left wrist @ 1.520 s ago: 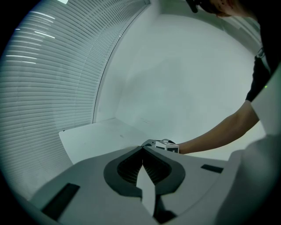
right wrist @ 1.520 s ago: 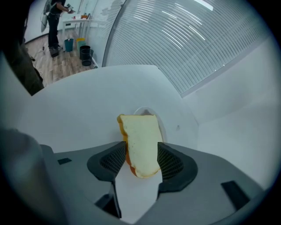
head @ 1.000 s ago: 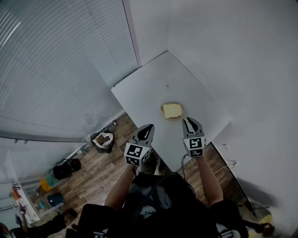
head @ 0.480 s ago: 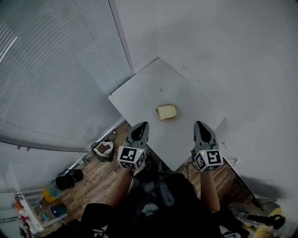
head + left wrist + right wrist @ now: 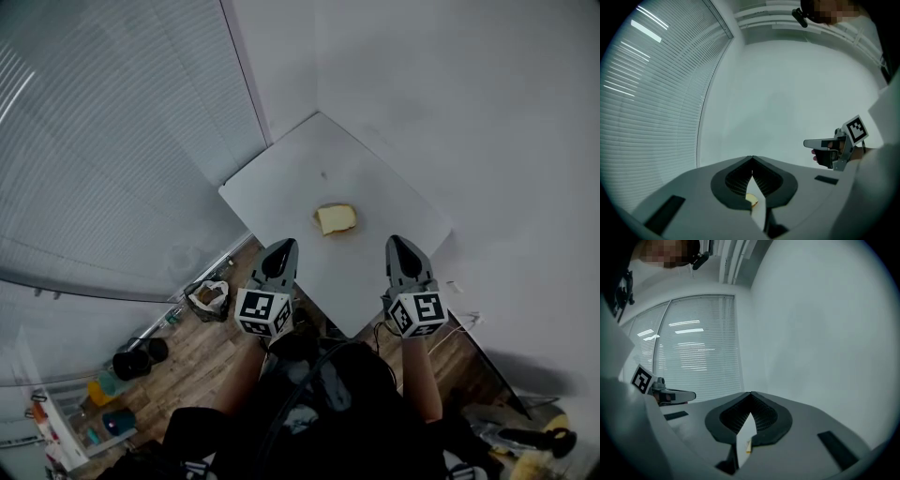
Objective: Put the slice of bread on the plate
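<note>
A yellowish slice of bread lies near the middle of the small white table. Whether a plate is under it I cannot tell. Both grippers hover on the near side of the table, apart from the bread. My left gripper is shut and empty, its tips meeting in the left gripper view. My right gripper is also shut with nothing in it. Between each pair of jaws a sliver of the bread shows far below.
Window blinds run along the left and a plain wall stands on the right. Below the table is wooden floor with a bag and small items. A cable hangs off the table's near right corner.
Both grippers have drawn back from the bread toward the person and risen. The right gripper, close by the bread a second ago, has closed its jaws. The bread has stayed put.
</note>
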The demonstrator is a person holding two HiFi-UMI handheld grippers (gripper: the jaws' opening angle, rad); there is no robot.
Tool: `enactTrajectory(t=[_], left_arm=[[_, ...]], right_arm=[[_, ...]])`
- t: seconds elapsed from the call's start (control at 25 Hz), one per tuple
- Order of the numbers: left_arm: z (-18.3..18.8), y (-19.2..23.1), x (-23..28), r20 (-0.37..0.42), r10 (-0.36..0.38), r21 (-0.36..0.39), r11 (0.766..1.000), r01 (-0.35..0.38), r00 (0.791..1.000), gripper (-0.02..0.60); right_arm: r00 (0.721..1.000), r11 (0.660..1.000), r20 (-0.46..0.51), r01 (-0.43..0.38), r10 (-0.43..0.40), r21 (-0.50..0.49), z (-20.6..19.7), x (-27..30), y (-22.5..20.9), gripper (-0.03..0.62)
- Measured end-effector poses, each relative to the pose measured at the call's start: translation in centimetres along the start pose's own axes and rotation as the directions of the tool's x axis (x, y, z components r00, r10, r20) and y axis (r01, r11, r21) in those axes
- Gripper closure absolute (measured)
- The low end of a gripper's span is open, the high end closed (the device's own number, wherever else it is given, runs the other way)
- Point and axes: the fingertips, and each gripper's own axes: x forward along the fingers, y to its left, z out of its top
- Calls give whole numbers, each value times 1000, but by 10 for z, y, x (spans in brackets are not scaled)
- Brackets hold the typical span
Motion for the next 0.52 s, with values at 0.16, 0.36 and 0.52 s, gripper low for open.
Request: enactTrajectory(t=[0.16,0.36,0.52], left_arm=[[1,-2,1,4,-7,7,1000,7,1000,577],[1,1,1,1,-8,3,1000,8,1000,577],[-3,1,0,-10,-14,-4,1000,14,1000,577]], right_arm=[[1000,1000,-8,-9,9,14,0,2,1,588],[1000,1000,-14,-21,21,20,-2,4,4,588],[999,999,-23,-30,30,32,-6,4,7,588]])
